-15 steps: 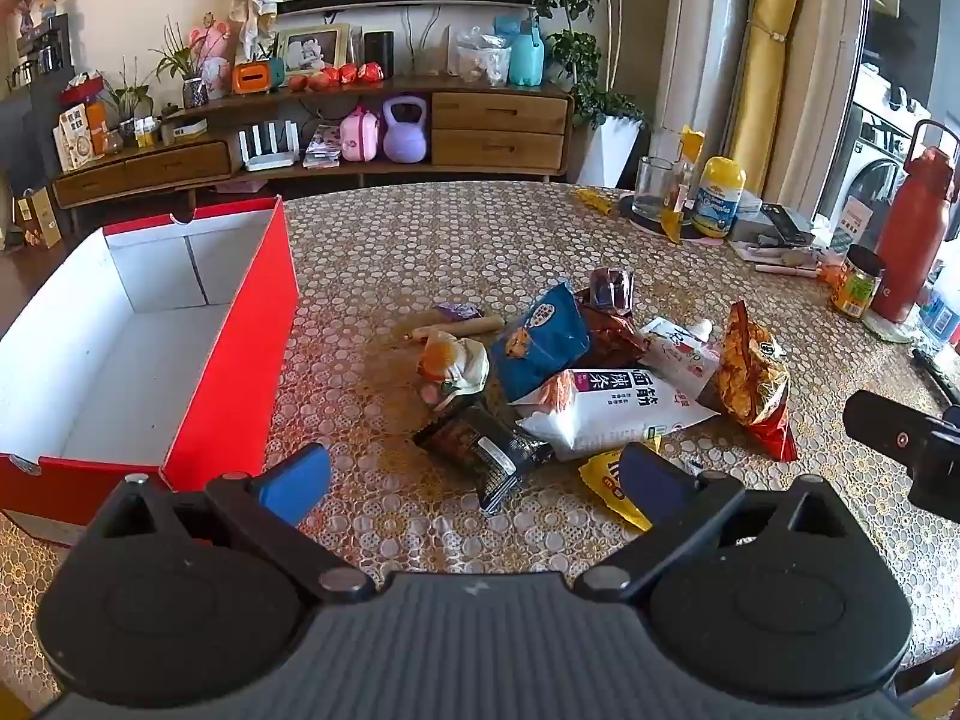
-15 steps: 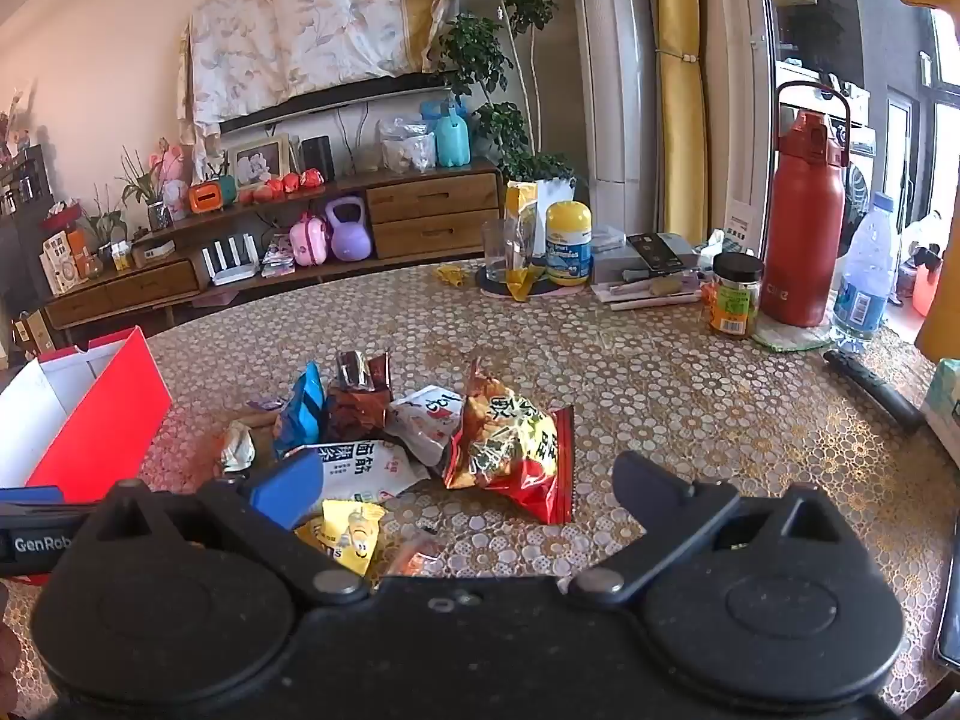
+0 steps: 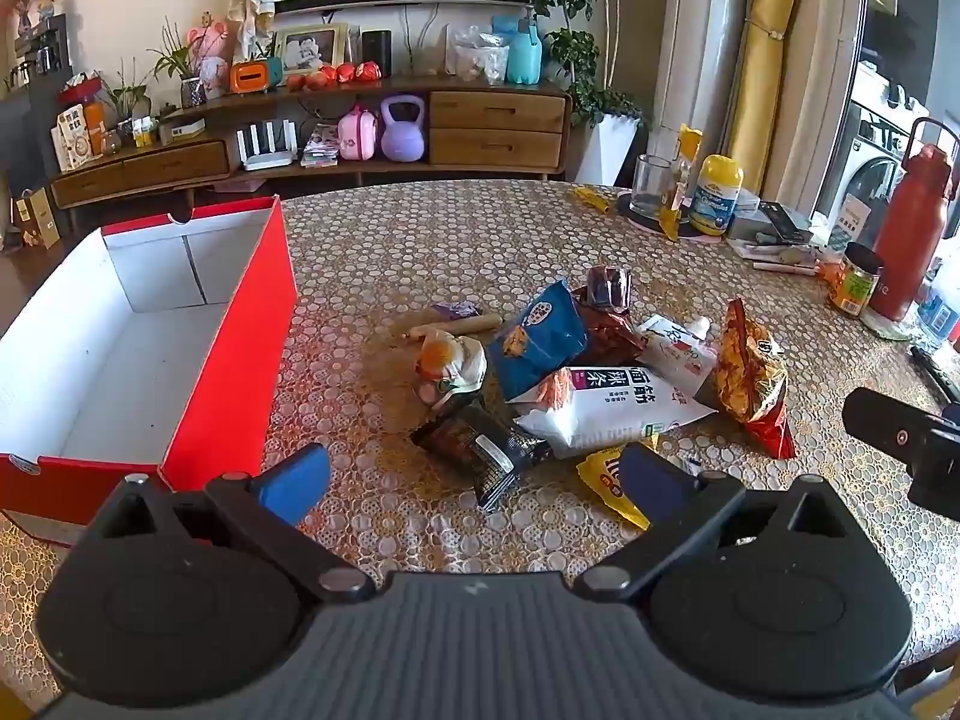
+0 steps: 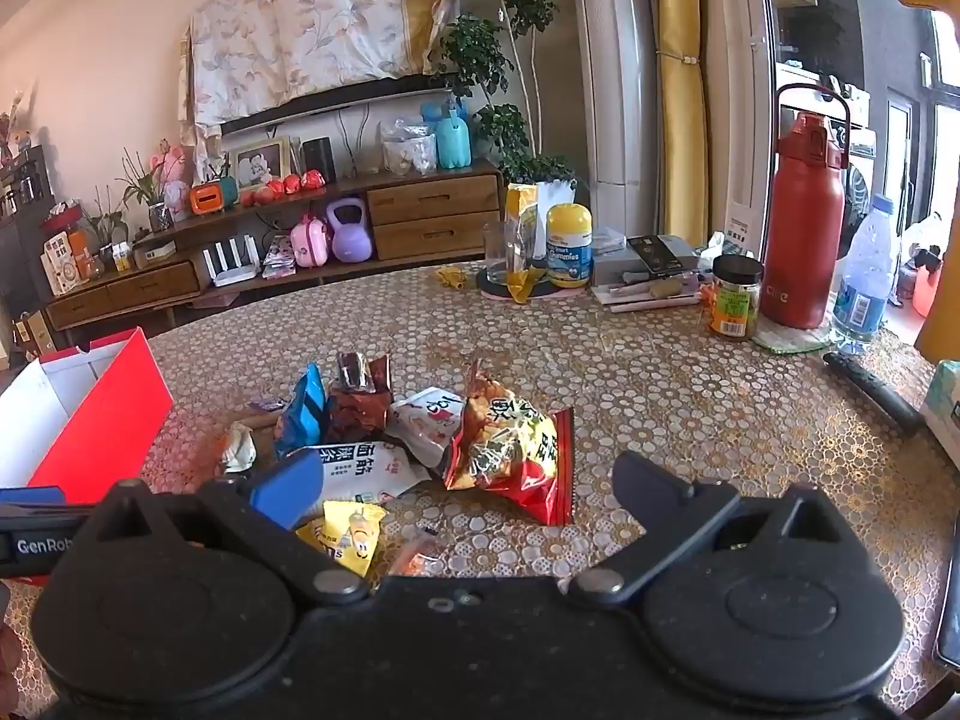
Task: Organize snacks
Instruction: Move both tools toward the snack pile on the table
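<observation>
A pile of snack packets lies mid-table: a blue bag [image 3: 537, 336], a white packet with black characters [image 3: 612, 411], a red-and-yellow chip bag [image 3: 750, 378], a dark wrapper [image 3: 480, 444] and a yellow packet [image 3: 606, 480]. An open red box with a white inside [image 3: 228, 348] stands at the left. My left gripper [image 3: 474, 480] is open, hovering just before the dark wrapper, nothing between its fingers. My right gripper [image 4: 468, 489] is open too, near the chip bag [image 4: 510, 450] and yellow packet [image 4: 348, 534], holding nothing.
At the table's far right stand a red flask [image 4: 807, 222], a water bottle [image 4: 864, 276], a jar [image 4: 732, 297], a glass [image 4: 504, 252], a yellow-capped tub [image 4: 569, 246] and papers. A black handle [image 4: 870, 390] lies at the right. A sideboard [image 3: 360, 138] is behind.
</observation>
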The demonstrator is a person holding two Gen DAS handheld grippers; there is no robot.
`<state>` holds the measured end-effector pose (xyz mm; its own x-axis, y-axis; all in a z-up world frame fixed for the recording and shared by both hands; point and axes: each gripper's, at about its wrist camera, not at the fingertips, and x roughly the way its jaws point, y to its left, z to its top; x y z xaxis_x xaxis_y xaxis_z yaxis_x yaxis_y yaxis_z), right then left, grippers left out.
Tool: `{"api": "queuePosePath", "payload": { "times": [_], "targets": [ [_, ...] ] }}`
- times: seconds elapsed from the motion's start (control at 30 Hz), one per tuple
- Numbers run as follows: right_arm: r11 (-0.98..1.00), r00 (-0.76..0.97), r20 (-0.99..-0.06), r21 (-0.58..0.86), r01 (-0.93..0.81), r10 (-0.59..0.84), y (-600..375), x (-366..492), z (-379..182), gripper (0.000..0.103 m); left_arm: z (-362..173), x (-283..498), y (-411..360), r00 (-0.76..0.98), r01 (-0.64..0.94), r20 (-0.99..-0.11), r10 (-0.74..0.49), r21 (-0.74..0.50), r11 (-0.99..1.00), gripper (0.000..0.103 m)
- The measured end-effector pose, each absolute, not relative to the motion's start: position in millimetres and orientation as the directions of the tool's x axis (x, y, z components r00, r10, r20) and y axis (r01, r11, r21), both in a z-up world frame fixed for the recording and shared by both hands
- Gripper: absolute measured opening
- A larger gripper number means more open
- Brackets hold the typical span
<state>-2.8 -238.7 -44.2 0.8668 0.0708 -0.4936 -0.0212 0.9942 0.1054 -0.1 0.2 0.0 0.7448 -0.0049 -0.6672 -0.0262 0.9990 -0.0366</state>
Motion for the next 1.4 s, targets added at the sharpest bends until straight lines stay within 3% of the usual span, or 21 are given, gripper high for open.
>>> {"api": "queuePosePath", "payload": {
  "times": [1.4],
  "targets": [
    [0.995,0.863,-0.5,0.101,-0.02,0.068,-237.4,0.7,-48.9,0.103,-7.2,3.9,-0.5,0.734,-0.018,-0.679,-0.01,-0.035,0.999,0.103]
  ]
}}
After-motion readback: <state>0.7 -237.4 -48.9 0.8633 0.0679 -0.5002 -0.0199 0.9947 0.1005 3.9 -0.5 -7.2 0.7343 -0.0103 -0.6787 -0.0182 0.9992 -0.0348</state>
